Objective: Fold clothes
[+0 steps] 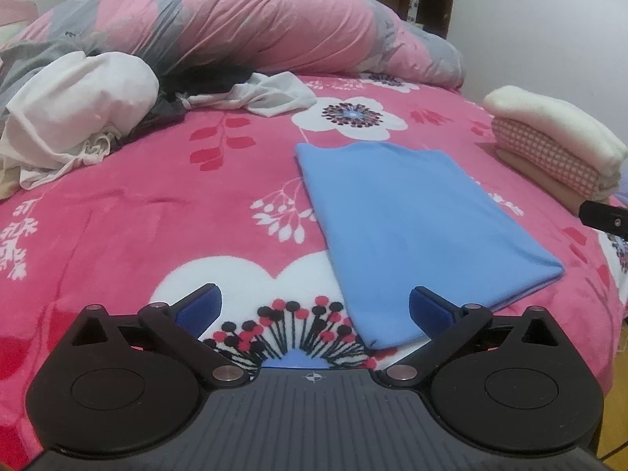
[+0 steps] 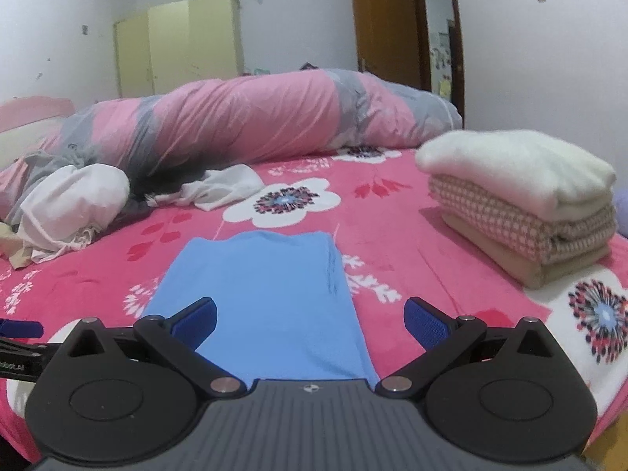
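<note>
Shirt (image 2: 267, 298), blue, lay flat as a narrow folded rectangle on the near bed (image 1: 117, 216); whether further folds were due could not be judged. Right gripper (image 2: 310, 324) and left gripper (image 1: 314, 310) hovered over its near end, both spread, holding nothing. Stack (image 2: 526, 204) of three folded items sat right. Pile (image 1: 78, 117) of loose clothes lay far left, seemingly left to fold. No containers seen.

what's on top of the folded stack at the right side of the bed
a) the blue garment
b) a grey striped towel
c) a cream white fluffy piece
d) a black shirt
c: the cream white fluffy piece tops the folded stack, over a pink checked layer; the blue garment lies flat apart from it.
</note>
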`<state>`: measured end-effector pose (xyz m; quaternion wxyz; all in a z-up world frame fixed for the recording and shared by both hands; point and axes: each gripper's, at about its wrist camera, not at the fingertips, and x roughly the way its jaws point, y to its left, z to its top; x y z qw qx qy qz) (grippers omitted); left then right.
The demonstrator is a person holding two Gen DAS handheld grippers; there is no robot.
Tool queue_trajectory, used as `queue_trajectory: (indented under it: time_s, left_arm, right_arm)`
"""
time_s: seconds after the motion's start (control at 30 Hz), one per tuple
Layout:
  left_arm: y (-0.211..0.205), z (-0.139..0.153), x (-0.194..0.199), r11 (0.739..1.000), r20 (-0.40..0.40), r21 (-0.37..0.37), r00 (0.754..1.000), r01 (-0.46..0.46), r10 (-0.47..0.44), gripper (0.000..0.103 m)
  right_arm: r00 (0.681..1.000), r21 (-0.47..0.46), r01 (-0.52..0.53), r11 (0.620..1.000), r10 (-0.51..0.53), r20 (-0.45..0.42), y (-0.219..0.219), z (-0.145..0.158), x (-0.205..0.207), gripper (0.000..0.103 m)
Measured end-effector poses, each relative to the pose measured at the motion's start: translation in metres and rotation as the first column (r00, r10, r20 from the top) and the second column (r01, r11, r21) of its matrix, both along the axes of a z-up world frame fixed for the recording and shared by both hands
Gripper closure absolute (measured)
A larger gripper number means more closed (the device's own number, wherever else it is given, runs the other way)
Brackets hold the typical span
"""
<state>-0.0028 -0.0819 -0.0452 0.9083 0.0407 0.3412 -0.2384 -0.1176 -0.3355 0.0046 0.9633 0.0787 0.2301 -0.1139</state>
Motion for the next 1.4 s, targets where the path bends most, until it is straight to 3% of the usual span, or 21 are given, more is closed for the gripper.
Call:
queue_trajectory:
  time_s: [0.13,0.27,0.5,0.63,0.73,0.8,0.97,1.07,1.4]
  left_arm:
    - [-0.008,0.003,0.001,1.000,0.019,0.020,1.000,-0.014,0.014,0.000]
    - [-0.029,0.003,0.009,0.994,0.039,0.110,0.999,-0.014,0.010,0.000]
    - [-0.064,-0.005,0.031,0.989,-0.051,0.143,0.998,0.028,-0.021,0.000]
    - [-0.075,-0.013,0.036,0.986,-0.050,0.167,0.999,0.003,0.006,0.004]
    - [-0.081,-0.019,0.042,0.984,-0.072,0.177,0.997,-0.014,0.027,0.009]
    - [-0.082,-0.022,0.046,0.985,-0.093,0.171,0.995,-0.024,0.040,0.020]
    - [-0.086,-0.025,0.053,0.986,-0.120,0.158,0.991,-0.046,0.065,0.034]
    - [-0.089,-0.027,0.056,0.985,-0.126,0.165,0.989,-0.050,0.071,0.036]
    - [-0.094,-0.029,0.057,0.980,-0.119,0.193,0.990,-0.047,0.070,0.034]
  right_arm:
    - [0.999,0.012,-0.018,1.000,0.018,0.030,-0.002,0.003,0.001,0.000]
    - [1.000,0.001,0.013,1.000,-0.013,0.023,-0.006,0.003,0.007,0.000]
    - [0.999,-0.092,0.005,0.996,-0.009,-0.043,-0.003,-0.013,0.027,0.001]
    - [0.998,-0.119,-0.030,0.992,0.023,-0.060,-0.001,-0.019,0.035,0.011]
    - [0.996,-0.139,-0.057,0.989,0.047,-0.073,0.002,-0.024,0.041,0.027]
    - [0.995,-0.149,-0.075,0.986,0.063,-0.081,0.003,-0.027,0.045,0.035]
    - [0.989,-0.122,-0.103,0.987,0.089,-0.118,-0.003,-0.036,0.052,0.057]
    - [0.985,-0.112,-0.118,0.987,0.101,-0.142,-0.007,-0.042,0.056,0.070]
    - [0.965,-0.070,-0.162,0.984,0.144,-0.220,-0.019,-0.064,0.066,0.081]
